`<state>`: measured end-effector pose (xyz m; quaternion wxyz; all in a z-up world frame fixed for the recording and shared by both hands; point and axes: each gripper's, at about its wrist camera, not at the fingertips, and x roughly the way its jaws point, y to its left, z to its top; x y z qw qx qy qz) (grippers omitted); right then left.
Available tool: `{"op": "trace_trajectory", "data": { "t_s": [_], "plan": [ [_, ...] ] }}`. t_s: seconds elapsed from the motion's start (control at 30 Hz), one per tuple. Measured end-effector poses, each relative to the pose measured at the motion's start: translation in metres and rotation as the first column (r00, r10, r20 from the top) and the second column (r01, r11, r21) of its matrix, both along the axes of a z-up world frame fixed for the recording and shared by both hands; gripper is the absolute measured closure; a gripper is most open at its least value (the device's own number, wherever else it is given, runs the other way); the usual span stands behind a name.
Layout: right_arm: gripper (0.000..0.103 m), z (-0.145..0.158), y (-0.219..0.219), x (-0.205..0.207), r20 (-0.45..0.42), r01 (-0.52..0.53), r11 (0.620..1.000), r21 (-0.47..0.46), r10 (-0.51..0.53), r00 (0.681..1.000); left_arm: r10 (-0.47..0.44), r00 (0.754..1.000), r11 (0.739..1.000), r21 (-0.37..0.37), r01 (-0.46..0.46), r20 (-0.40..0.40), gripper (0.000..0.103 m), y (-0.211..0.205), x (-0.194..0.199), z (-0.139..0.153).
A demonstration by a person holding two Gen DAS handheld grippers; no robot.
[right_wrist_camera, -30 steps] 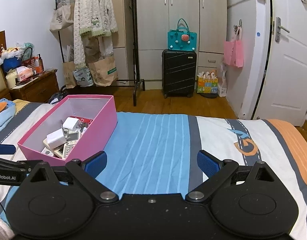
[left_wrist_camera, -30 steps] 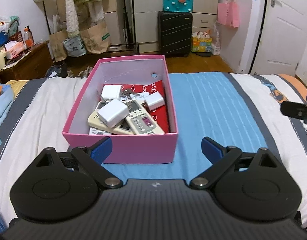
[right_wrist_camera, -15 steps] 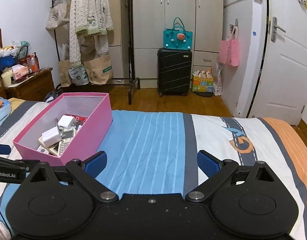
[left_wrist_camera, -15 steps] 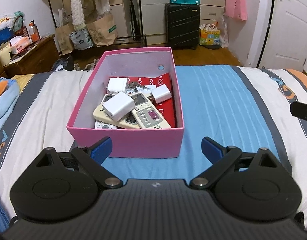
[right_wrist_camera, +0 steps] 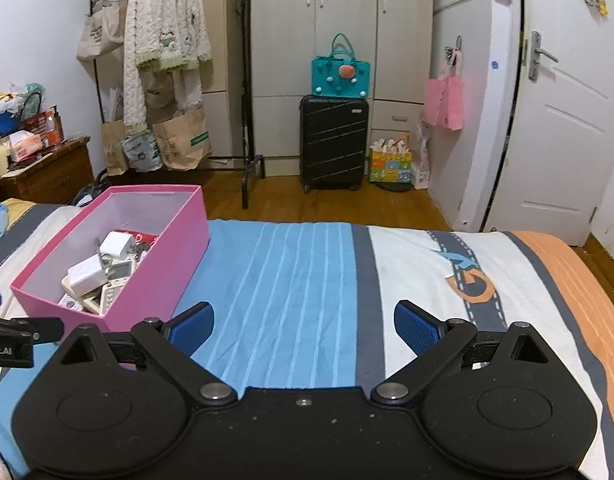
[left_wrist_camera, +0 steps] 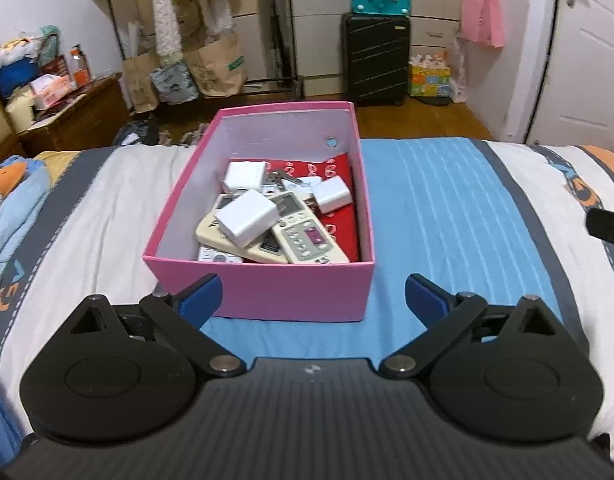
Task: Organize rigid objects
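A pink box stands on the striped bedspread. In it lie white chargers, beige remote controls, keys and a red booklet. My left gripper is open and empty, just in front of the box's near wall. The box also shows in the right wrist view, at the left. My right gripper is open and empty above the blue stripes, to the right of the box.
The bed ends at a wooden floor. Beyond stand a black suitcase, a clothes rack, wardrobes and a white door. A nightstand is at the left. A blue cloth lies on the bed's left.
Both grippers have drawn back and risen a little, so the box sits lower and a bit farther in view. Both stay open and empty. The box's contents have not moved.
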<state>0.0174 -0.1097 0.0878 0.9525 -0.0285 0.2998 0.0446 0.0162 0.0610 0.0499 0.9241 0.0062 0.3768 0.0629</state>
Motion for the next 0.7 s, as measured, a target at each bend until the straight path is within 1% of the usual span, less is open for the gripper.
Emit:
{"op": "trace_trajectory", "data": {
  "t_s": [0.13, 0.27, 0.7],
  "plan": [
    [0.005, 0.0001, 0.0005, -0.0002, 0.001, 0.005, 1.000, -0.002, -0.005, 1.000, 0.008, 1.000, 1.000, 0.017, -0.008, 0.010, 0.002, 0.0000, -0.0022, 0.0019],
    [0.005, 0.0008, 0.0021, 0.0000, -0.003, 0.001, 1.000, -0.004, -0.002, 1.000, 0.010, 1.000, 1.000, 0.006, -0.010, 0.009, 0.002, 0.0014, -0.0025, 0.0025],
    [0.005, -0.0022, 0.0024, 0.0051, -0.019, -0.001, 1.000, -0.009, 0.001, 1.000, 0.022, 1.000, 0.999, 0.029, -0.022, -0.013, 0.000, 0.0033, 0.0040, -0.0040]
  ]
}}
